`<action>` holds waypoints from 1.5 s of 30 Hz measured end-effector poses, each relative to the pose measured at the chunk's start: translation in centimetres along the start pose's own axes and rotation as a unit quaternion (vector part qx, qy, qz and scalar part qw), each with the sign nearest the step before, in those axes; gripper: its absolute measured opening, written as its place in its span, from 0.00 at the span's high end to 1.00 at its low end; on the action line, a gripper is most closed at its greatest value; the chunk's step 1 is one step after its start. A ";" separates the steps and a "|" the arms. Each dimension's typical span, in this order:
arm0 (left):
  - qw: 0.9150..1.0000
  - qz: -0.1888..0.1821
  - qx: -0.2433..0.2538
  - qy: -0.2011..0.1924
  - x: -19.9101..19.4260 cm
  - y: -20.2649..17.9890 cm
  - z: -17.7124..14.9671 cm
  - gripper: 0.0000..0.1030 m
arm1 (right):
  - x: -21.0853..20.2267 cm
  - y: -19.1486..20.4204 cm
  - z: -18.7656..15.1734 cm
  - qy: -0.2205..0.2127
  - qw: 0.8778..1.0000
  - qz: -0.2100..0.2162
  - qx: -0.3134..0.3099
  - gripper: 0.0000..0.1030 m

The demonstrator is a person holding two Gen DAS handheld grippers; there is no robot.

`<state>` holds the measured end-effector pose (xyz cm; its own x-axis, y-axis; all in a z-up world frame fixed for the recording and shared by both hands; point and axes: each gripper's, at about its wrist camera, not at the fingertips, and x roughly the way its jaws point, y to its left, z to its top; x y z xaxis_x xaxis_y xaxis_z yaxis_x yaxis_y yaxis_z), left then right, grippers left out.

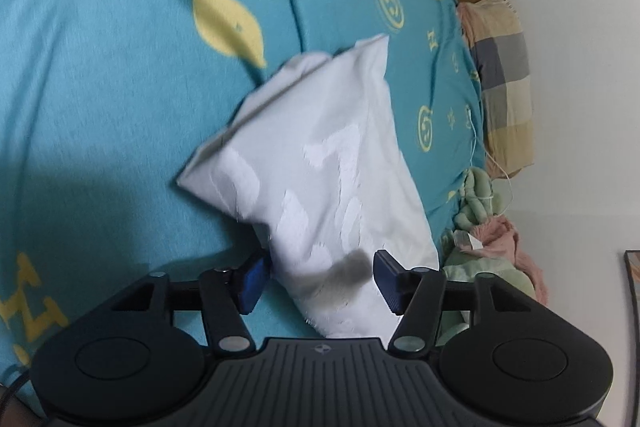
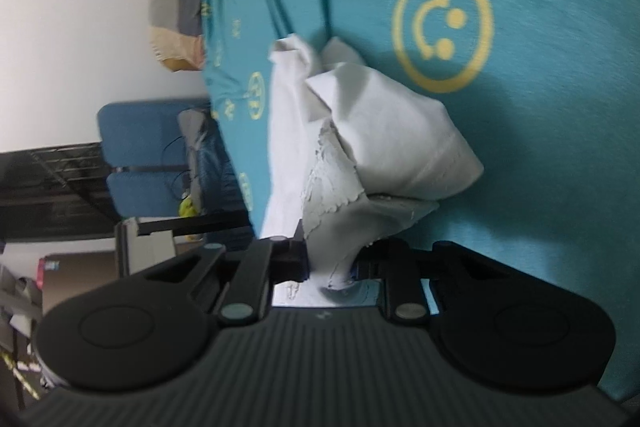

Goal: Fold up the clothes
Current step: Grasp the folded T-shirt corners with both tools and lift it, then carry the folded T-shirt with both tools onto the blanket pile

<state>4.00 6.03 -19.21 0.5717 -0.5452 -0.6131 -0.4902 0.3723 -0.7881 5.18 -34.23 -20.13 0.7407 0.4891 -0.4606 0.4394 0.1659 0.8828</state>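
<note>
A teal bedsheet [image 1: 120, 67] printed with yellow lemons, smiley faces and letter motifs covers the bed that fills both views, with a pale wall beyond. At the bed's edge lies a checked pillow [image 1: 504, 87] in grey, cream and yellow, and just below it in the left wrist view a heap of green and pink fabric [image 1: 484, 239]. The right wrist view takes in a blue chair [image 2: 140, 155] and a dark wire rack [image 2: 52, 183] away from the bed.

On the sheet lies the white garment [image 1: 320, 171] — partly folded, its cracked white print facing up in the left view, its layers bunched and peaked in the right view [image 2: 360, 131].

The left gripper [image 1: 316, 279] stands wide open, its blue pads [image 1: 254, 281] set either side of the garment's near end; the cloth runs between them and under the tool, but nothing is pinched. One pad sits just beside the fabric's edge, the other stands apart from it, above a grey shadow on the cloth.

The right gripper [image 2: 330, 263] has its fingers drawn close together on a gathered neck of the same white garment — the cloth narrows to a waist where the two dark fingers [image 2: 292, 259] squeeze it, then spreads again behind them over the tool's body.
</note>
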 end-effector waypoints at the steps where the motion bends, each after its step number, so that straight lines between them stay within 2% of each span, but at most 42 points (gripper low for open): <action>1: 1.000 -0.004 -0.005 0.009 0.5 0.2 0.0 0.40 | -0.1 0.1 0.1 0.001 1.000 0.007 -0.002 0.80; 3: 1.000 -0.014 -0.014 0.015 1.0 0.5 0.0 0.39 | -0.3 0.5 0.2 0.003 1.000 0.025 -0.004 0.81; 6: 0.999 -0.029 -0.022 -0.003 1.0 0.8 0.4 0.39 | -0.4 1.2 0.4 0.005 0.999 0.048 -0.008 0.81; 12: 0.998 -0.036 -0.046 -0.038 0.5 1.8 1.1 0.42 | -1.1 2.3 0.5 -0.008 0.997 0.074 -0.035 0.81; 15: 0.997 -0.037 -0.056 -0.047 0.2 2.2 1.4 0.50 | -1.5 2.9 0.5 -0.019 0.995 0.080 -0.054 0.81; 19: 0.996 -0.051 -0.040 -0.059 -0.9 1.4 1.4 0.68 | -2.1 3.5 0.2 -0.024 0.994 0.077 -0.073 0.81; 24: 0.996 -0.080 -0.014 -0.042 -2.1 -2.2 1.5 0.77 | -4.3 4.9 0.6 -0.045 0.992 0.082 -0.080 0.81; 27: 0.996 -0.090 0.013 -0.027 -2.1 -6.8 0.7 0.80 | -6.1 6.2 1.7 -0.065 0.991 0.095 -0.073 0.81; 30: 0.994 -0.096 0.048 -0.012 -1.4 -13.4 -0.5 0.81 | -8.4 8.3 4.1 -0.091 0.988 0.109 -0.064 0.81; 33: 0.989 -0.112 0.100 -0.012 -0.2 -21.7 -2.7 0.81 | -11.3 11.8 7.6 -0.123 0.982 0.126 -0.072 0.81; 36: 0.980 -0.147 0.137 -0.001 2.2 -30.0 -5.9 0.81 | -15.2 16.5 12.0 -0.159 0.973 0.141 -0.093 0.81; 39: 0.967 -0.187 0.171 0.015 5.2 -38.2 -9.5 0.81 | -20.1 21.2 17.0 -0.206 0.958 0.147 -0.133 0.81; 41: 0.956 -0.215 0.197 0.031 8.2 -43.0 -12.6 0.81 | -23.5 23.8 20.1 -0.246 0.945 0.134 -0.168 0.81; 43: 0.947 -0.242 0.208 0.043 11.3 -46.0 -15.7 0.81 | -26.1 25.6 22.8 -0.289 0.927 0.112 -0.211 0.81; 45: 0.940 -0.251 0.224 0.048 14.1 -47.6 -18.8 0.81 | -28.1 26.5 25.3 -0.325 0.909 0.086 -0.248 0.81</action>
<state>23.03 -33.54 10.69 0.5840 -0.7944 -0.1668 0.1646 0.3171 -0.9340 8.88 -65.28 13.93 0.9912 -0.0375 -0.1270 0.1252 0.5792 0.8055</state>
